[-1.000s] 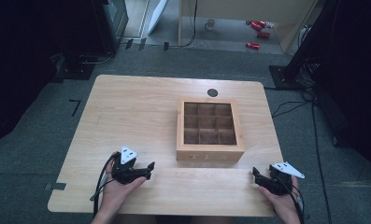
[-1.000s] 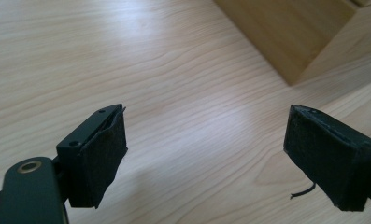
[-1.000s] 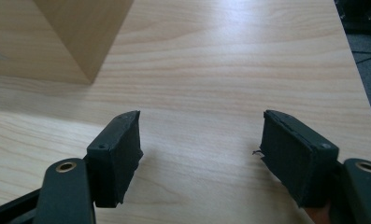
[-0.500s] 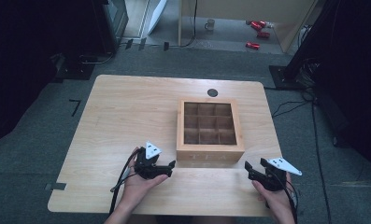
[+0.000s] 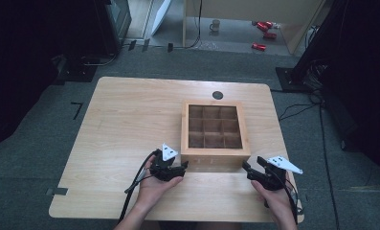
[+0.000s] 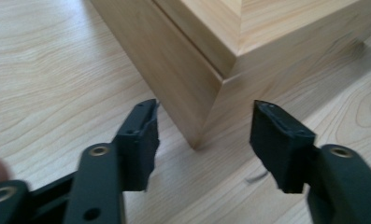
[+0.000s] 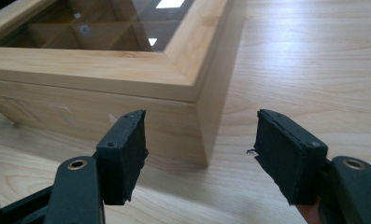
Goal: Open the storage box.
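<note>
Left gripper (image 5: 182, 166) sits at the near left corner of the wooden box (image 5: 215, 158), held low over the table (image 5: 120, 120) in the person's left hand (image 5: 155, 188). Its jaws have just been closing and now stand partly apart; in the left gripper view (image 6: 204, 126) the box's vertical corner edge (image 6: 211, 93) lies ahead in the gap between them, and neither pad presses on the wood. Right gripper (image 5: 247, 168) hangs off the near right corner of the box, carried by the right hand (image 5: 276, 201). Its jaws have also been narrowing a little and stand moderately open, with nothing between the pads; in the right gripper view (image 7: 201, 135) the box's corner (image 7: 202, 116) rises just beyond the tips, apart from them.

Bare tabletop runs between the two hands along the near edge, and a narrow strip of wood lies right of the box before the table's right edge. Farther off, the box stands right of the table's middle, its glazed lid (image 5: 214, 125) shut over a grid of nine compartments. Left of the box the table is open wood. Beyond it, a small dark round spot (image 5: 217, 95) sits near the far edge.
</note>
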Motion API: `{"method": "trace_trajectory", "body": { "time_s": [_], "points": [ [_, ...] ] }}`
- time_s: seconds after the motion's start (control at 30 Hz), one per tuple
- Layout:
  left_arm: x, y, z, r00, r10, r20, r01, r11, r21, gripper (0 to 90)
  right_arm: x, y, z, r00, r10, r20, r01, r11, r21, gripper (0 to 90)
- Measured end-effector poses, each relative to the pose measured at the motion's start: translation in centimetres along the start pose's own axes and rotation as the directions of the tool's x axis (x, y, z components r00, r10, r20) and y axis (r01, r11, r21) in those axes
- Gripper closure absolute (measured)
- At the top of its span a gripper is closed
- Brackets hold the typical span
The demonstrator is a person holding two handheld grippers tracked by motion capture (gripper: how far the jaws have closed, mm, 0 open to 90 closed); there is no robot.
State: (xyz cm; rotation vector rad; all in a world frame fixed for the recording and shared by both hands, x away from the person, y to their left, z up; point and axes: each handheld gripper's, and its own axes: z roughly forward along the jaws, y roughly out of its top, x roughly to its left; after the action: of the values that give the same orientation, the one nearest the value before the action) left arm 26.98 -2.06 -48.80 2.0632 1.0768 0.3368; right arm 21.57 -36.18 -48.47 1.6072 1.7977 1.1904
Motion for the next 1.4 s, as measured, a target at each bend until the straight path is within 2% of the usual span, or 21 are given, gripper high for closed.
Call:
{"method": "trace_trajectory", "body": {
  "time_s": [0.1, 0.17, 0.33, 0.37, 0.5, 0.7, 0.83, 0.97, 1.4],
  "points": [
    [-0.1, 0.2, 0.1, 1.0, 0.001, 0.004, -0.001, 1.0, -0.005, 50.6, 0.3, 0.2, 0.2, 0.9998, -0.002, -0.018, 0.002, 1.0, -0.003, 34.4],
    [-0.2, 0.3, 0.2, 0.9999, -0.002, 0.01, 0.002, 1.0, -0.004, 51.4, 0.4, 0.3, 0.3, 0.9997, -0.007, -0.022, 0.007, 1.0, 0.0, 34.4],
    [-0.1, 0.5, 0.3, 0.9984, -0.032, 0.046, 0.032, 0.9995, 0.0, 53.1, 0.5, 0.3, 0.8, 0.9986, -0.008, -0.051, 0.008, 1.0, -0.003, 36.2],
    [0.1, 0.5, 0.2, 0.9963, -0.056, 0.065, 0.056, 0.9984, -0.006, 53.5, 0.5, 0.2, 0.9, 0.9985, -0.011, -0.054, 0.01, 1.0, -0.005, 36.7],
    [0.3, 0.8, -0.5, 0.9936, -0.068, 0.09, 0.071, 0.9969, -0.032, 55.0, 0.7, 0.3, 1.0, 0.9973, -0.02, -0.071, 0.019, 1.0, -0.015, 37.6],
    [0.4, 1.3, -1.1, 0.9945, -0.049, 0.093, 0.054, 0.997, -0.055, 56.9, 1.1, 0.1, 1.3, 0.9962, -0.035, -0.08, 0.034, 0.999, -0.014, 38.1],
    [0.4, 1.3, -1.2, 0.995, -0.042, 0.091, 0.047, 0.9975, -0.054, 57.8, 1.2, 0.1, 1.4, 0.9963, -0.045, -0.074, 0.044, 0.999, -0.013, 38.1],
    [0.3, 1.3, -1.2, 0.9963, -0.025, 0.082, 0.03, 0.9977, -0.061, 57.5, 1.2, 0.0, 1.5, 0.9964, -0.027, -0.08, 0.026, 1.0, -0.015, 38.1],
    [0.4, 1.8, -1.6, 0.9954, -0.019, 0.094, 0.027, 0.9969, -0.074, 57.2, 1.1, 0.0, 1.5, 0.9961, -0.006, -0.088, 0.003, 0.999, -0.032, 38.3]
  ]
}}
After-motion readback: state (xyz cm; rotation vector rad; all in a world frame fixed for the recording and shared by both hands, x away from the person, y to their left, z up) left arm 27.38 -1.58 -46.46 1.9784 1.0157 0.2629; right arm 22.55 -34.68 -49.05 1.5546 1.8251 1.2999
